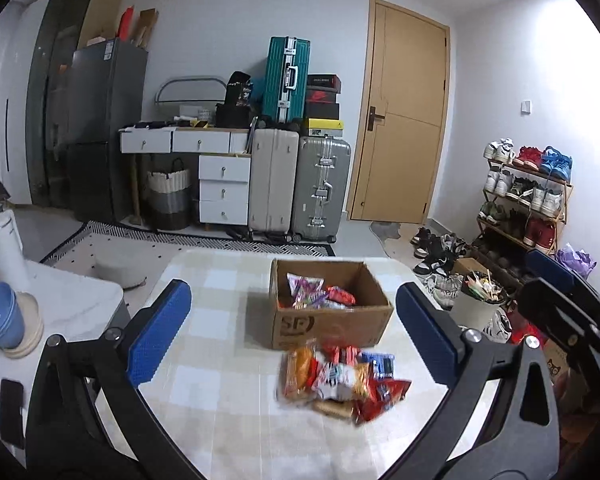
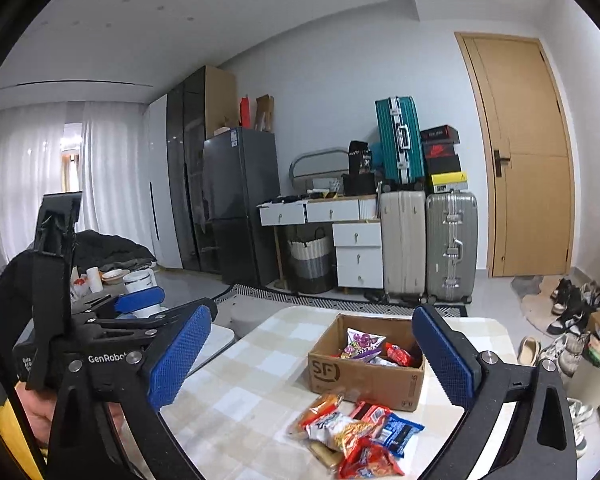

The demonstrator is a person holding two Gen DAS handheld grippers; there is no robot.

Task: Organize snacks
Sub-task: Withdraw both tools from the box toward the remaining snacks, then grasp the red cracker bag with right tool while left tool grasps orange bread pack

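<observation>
Left claw [image 1: 294,338]: spread wide, nothing between its blue pads [image 1: 160,334]; it is held above the near part of the desk, pointed toward the box. In the right wrist view it is seen at the left [image 2: 140,300], gripped by a hand [image 2: 40,412] beside a yellow sleeve [image 2: 4,436].

Right claw [image 2: 312,360]: spread wide as well, empty — its blue pads [image 2: 446,360] frame the box and the loose snacks. In the left wrist view a part of it is seen at the right edge [image 1: 556,280].

Desk [image 1: 220,420]: covered with a pale checked cloth.

Cardboard box [image 1: 332,324]: set open on the far half of the desk, printed letters on its near wall. Several packets are seen inside [image 1: 320,294], a purple-and-white one and a red one among them.

Loose snacks [image 1: 344,380]: heaped on the cloth just in front of the box, apart from both claws. Orange, red, blue and white wrappers are told apart in the right wrist view [image 2: 356,436]; in the left wrist view the heap is blurred.

Side surface: a white top at the left of the desk, on which blue bowls [image 1: 2,316] are stacked on pale plates, with a white jug [image 1: 6,248] behind.

Background: suitcases [image 1: 300,184], white drawers [image 1: 224,188], a dark fridge [image 1: 104,128], a wooden door [image 1: 404,112] — and a shoe rack [image 1: 528,200] at the right.
</observation>
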